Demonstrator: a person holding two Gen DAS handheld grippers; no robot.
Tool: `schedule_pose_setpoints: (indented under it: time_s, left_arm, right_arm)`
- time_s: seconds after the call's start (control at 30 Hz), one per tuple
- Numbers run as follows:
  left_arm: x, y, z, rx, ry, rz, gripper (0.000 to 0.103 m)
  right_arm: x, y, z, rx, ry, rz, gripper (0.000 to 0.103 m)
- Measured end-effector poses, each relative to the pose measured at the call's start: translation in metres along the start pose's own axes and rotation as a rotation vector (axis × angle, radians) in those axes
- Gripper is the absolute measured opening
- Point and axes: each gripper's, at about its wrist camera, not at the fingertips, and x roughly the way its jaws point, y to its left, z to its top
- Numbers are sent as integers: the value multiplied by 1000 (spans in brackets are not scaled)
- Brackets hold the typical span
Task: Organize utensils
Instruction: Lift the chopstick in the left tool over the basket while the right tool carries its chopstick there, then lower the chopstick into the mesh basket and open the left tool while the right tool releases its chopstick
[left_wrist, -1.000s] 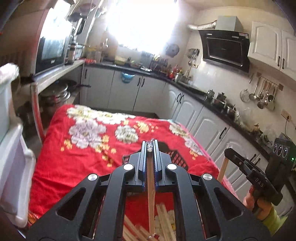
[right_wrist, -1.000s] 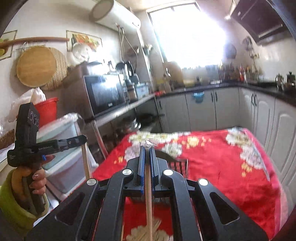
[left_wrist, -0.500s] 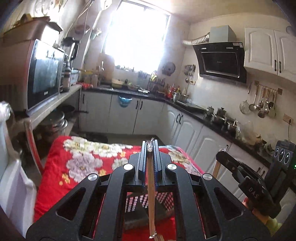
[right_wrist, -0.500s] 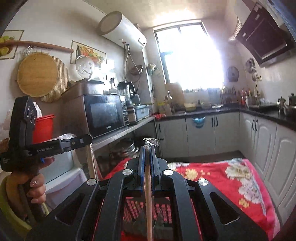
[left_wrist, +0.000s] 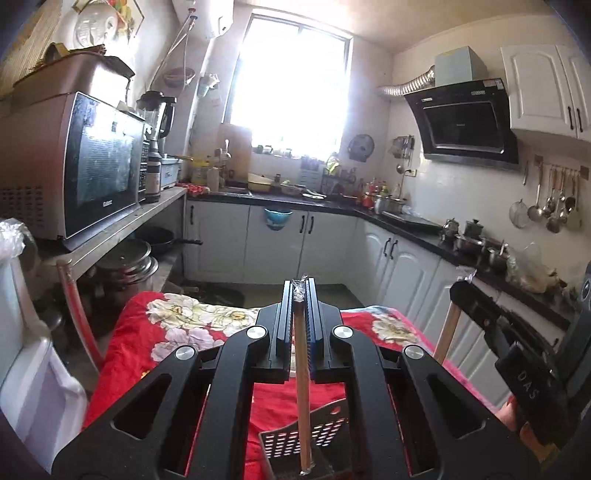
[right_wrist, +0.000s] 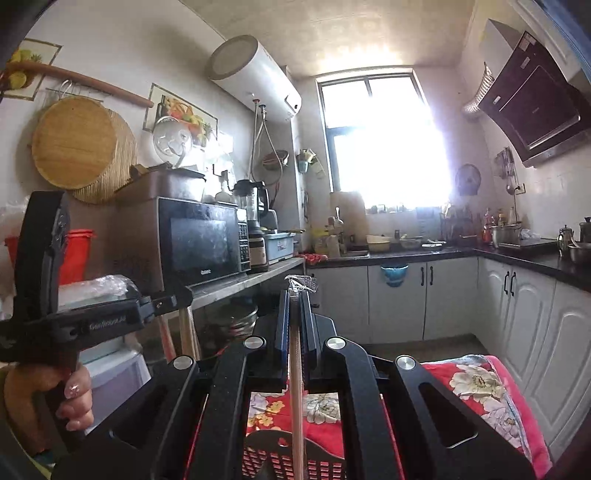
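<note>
Wooden chopsticks, two in all, one pinched in each of my grippers. My left gripper (left_wrist: 300, 295) is clamped tight on the first chopstick (left_wrist: 303, 387), which runs back from between my fingertips toward the camera, its plastic-wrapped tip poking out just past the pads. My right gripper (right_wrist: 295, 299) is likewise closed hard on the second chopstick (right_wrist: 296, 398), with a crinkled scrap of clear wrapper at its far end. From my left view I see that right gripper off to the right side, its chopstick hanging down below its closed jaws, with a hand (left_wrist: 511, 417) on the handle. From my right view the left gripper sits off to the left, gripped by a hand (right_wrist: 72, 397) with painted nails.

Directly beneath both sets of fingers lies one dark perforated basket (left_wrist: 314, 435), resting on one red floral cloth (left_wrist: 177, 354) that spreads ahead of and below me. Farther out, left of my fingers, stands one microwave (left_wrist: 88, 166) on a shelf; ahead is one bright window (left_wrist: 291, 85), and to the right one black range hood (left_wrist: 461, 118) over white cabinets.
</note>
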Motion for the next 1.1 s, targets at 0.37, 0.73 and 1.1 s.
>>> schedule_pose_setpoints:
  time_s: [0.37, 0.73, 1.1]
  left_arm:
    - [22, 6, -45, 17, 31, 9, 3]
    - [22, 13, -74, 10, 61, -22, 4]
    - [16, 27, -88, -46, 111, -31, 4]
  right_arm:
    - [16, -13, -43, 37, -3, -67, 5]
    - [14, -24, -77, 95, 64, -138, 6]
    - [-12, -29, -90, 147, 118, -184, 25]
